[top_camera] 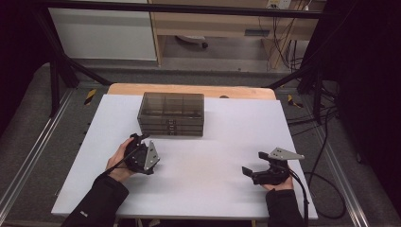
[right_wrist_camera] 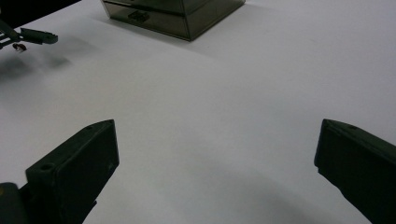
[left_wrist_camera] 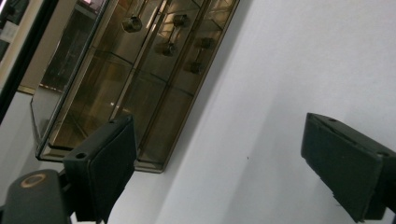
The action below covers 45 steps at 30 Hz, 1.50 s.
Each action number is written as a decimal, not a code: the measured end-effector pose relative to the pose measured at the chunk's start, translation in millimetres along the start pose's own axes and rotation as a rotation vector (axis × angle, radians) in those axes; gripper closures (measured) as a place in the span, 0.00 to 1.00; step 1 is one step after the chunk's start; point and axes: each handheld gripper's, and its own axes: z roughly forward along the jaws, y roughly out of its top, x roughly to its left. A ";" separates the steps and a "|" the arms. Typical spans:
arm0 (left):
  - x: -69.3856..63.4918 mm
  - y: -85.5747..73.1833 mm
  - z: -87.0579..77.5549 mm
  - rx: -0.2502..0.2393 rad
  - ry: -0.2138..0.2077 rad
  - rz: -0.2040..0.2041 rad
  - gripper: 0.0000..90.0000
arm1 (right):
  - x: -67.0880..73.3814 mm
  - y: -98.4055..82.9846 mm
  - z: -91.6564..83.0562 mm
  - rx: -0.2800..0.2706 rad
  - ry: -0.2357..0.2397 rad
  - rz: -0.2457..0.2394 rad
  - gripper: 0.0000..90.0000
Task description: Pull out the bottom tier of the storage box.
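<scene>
At the back of the white counter (top_camera: 198, 175) sits a smoky drawer box (top_camera: 171, 114), untouched. Left gripper (top_camera: 140, 140) nears its front, right gripper (top_camera: 253, 163) well apart; both jaws spread, empty. Next, probably, a drawer pull.

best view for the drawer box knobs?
Left gripper view: the knobs show large through the smoked drawer box. Right gripper view catches one box corner far off; in the high view the front handles are tiny.

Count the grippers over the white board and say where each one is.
2. The left gripper is open, just in front of the smoky drawer box; the right gripper is open near the board's right edge.
</scene>
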 end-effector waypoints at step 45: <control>-29.2 19.9 61.9 0.039 0.264 0.244 0.42 | 0.1 0.3 -0.1 0.000 -0.001 -0.001 0.00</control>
